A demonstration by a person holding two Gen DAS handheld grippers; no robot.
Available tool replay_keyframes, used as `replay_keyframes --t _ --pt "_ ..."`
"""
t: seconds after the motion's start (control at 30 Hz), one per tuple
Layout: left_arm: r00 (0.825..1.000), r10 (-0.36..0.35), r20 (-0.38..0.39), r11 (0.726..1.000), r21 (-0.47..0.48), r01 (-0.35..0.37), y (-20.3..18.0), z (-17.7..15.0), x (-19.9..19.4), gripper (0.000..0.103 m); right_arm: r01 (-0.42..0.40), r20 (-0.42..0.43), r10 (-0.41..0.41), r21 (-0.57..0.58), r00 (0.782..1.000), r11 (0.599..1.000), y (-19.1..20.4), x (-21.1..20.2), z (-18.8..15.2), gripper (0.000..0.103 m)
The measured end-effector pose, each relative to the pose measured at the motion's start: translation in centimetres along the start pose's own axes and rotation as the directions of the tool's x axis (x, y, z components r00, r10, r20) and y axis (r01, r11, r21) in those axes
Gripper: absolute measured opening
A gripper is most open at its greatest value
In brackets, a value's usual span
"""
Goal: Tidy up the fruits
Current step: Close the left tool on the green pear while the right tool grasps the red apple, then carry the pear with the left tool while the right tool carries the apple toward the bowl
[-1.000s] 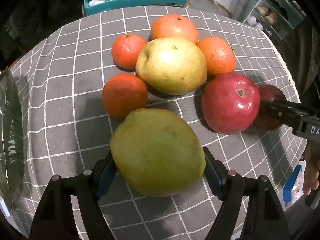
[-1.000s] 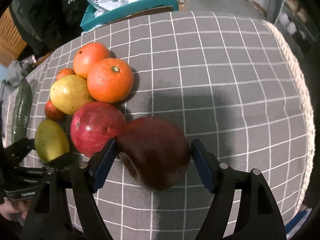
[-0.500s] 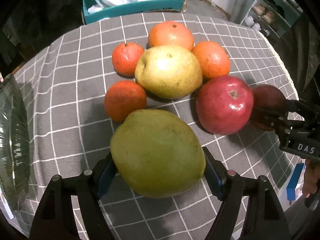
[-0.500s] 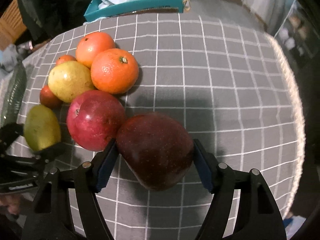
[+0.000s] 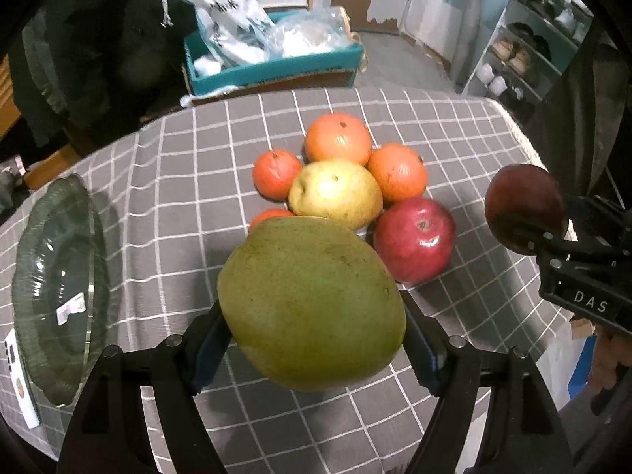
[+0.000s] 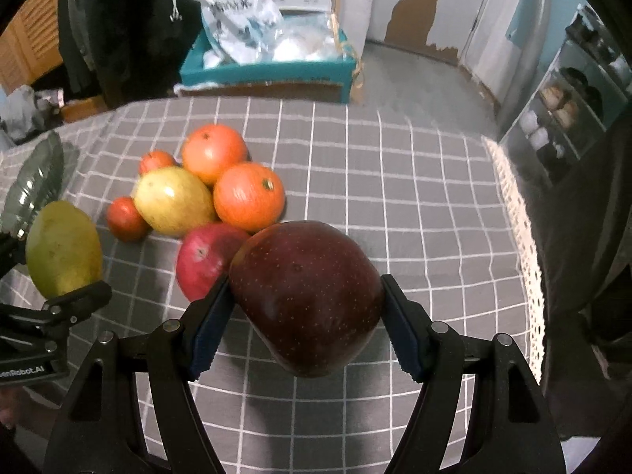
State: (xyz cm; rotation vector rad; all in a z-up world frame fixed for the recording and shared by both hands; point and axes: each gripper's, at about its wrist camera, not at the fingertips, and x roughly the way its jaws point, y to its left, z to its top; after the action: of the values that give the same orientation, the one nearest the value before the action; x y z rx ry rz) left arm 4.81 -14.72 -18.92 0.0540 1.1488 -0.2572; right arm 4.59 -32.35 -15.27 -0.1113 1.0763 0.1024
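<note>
My left gripper (image 5: 314, 339) is shut on a large green pear (image 5: 312, 300) and holds it above the grey checked tablecloth (image 5: 177, 181). My right gripper (image 6: 306, 328) is shut on a dark red apple (image 6: 306, 292), also lifted off the cloth. In the left wrist view that apple (image 5: 523, 207) hangs at the right, and in the right wrist view the green pear (image 6: 63, 249) hangs at the left. On the cloth between them lie a yellow pear (image 5: 335, 197), a bright red apple (image 5: 414, 239) and several oranges (image 5: 337, 138) in a tight cluster.
A glass plate (image 5: 59, 288) sits at the left end of the table. Behind the table stands a teal box (image 5: 276, 67) stuffed with plastic bags. A shelf unit (image 5: 525, 51) is at the far right. The lace-trimmed table edge (image 6: 517, 213) runs down the right.
Both grippers have risen with their fruit, the green pear and the dark red apple leaving the cloth. The right jaws closed onto the apple, and the fruit cluster now looks farther away.
</note>
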Motion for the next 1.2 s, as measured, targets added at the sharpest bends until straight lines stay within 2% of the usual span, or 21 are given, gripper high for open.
replay_keyframes --t 0.37,0.8,1.2 --pt "0.992 0.009 0.127 1.000 -0.030 -0.005 1.6 0.7 -5.1 0.080 -0.019 0.132 0.017 0.012 0.991 1.000 0.8 -4.4 1.5 0.073" --pt "0.962 0.041 0.270 0.998 -0.059 -0.026 3.7 1.3 -11.1 0.080 -0.025 0.275 0.024 0.002 0.961 1.000 1.7 -9.5 3.0 0.073" --pt "0.937 0.076 0.340 0.995 -0.093 -0.047 6.1 1.2 -14.0 0.080 -0.052 0.340 0.065 -0.046 0.938 0.998 4.3 -12.0 4.4 0.073"
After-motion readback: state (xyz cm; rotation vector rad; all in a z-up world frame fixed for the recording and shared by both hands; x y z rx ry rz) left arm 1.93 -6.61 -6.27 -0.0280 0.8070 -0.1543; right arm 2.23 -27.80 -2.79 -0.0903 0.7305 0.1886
